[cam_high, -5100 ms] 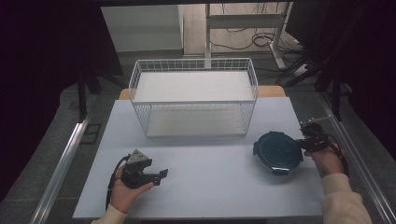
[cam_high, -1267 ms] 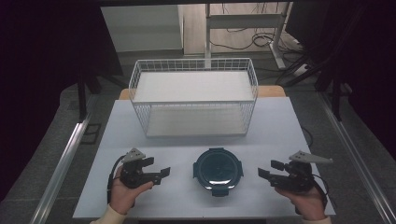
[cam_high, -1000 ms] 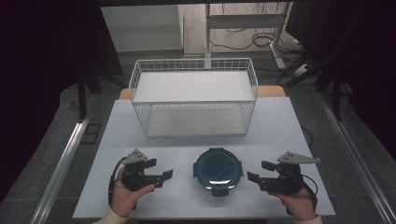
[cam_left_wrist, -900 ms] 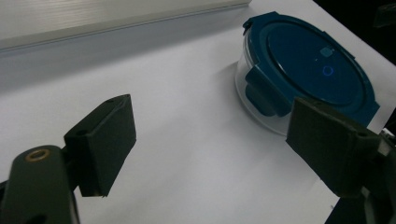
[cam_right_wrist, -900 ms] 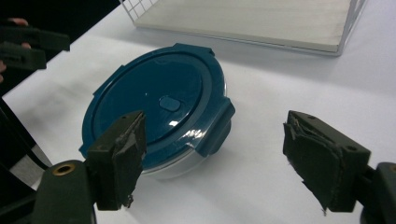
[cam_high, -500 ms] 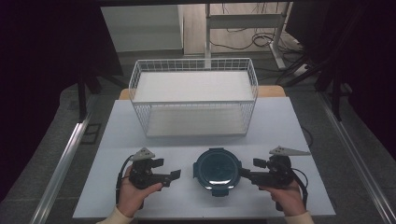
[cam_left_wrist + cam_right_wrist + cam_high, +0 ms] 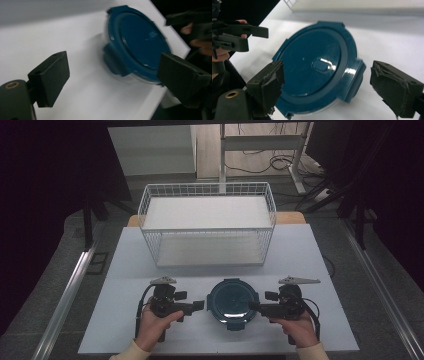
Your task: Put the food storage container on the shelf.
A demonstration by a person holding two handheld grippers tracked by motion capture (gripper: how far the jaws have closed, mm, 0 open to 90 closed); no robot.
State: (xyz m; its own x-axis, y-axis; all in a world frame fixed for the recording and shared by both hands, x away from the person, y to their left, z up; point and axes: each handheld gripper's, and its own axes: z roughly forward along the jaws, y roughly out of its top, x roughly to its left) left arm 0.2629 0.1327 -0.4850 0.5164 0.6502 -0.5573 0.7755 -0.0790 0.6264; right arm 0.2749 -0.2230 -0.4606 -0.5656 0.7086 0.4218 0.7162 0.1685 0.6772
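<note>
left gripper (image 7: pixel 199 305): jaws spread, nothing between them; tips aimed at the left edge of the container, just beside it. Likely lining up on the side latch facing it.
right gripper (image 7: pixel 254 307): jaws spread too, empty; tips just beside the container's right edge, mirroring the left. Two-sided approach suggests both side clips get worked together, or the box gets braced from both sides.
round container (image 7: pixel 231 300): near-centre of the table (image 7: pixel 310 255), between the two grippers, sitting flat, dark blue lid (image 7: pixel 317 65) on. Clear base visible under the lid rim in the left gripper view.
latch tabs: one faces the left gripper (image 7: pixel 115 62), one sits between the right gripper's jaws (image 7: pixel 357 80); both look folded down, lid seems clipped shut.
wire basket (image 7: pixel 207 227): far half of the table, well apart from the container, empty as far as seen.
change vs earliest frame: container was at the right side by the right hand; now centred.
change vs last second: both grippers have closed in toward the container from either side; basket unmoved.
</note>
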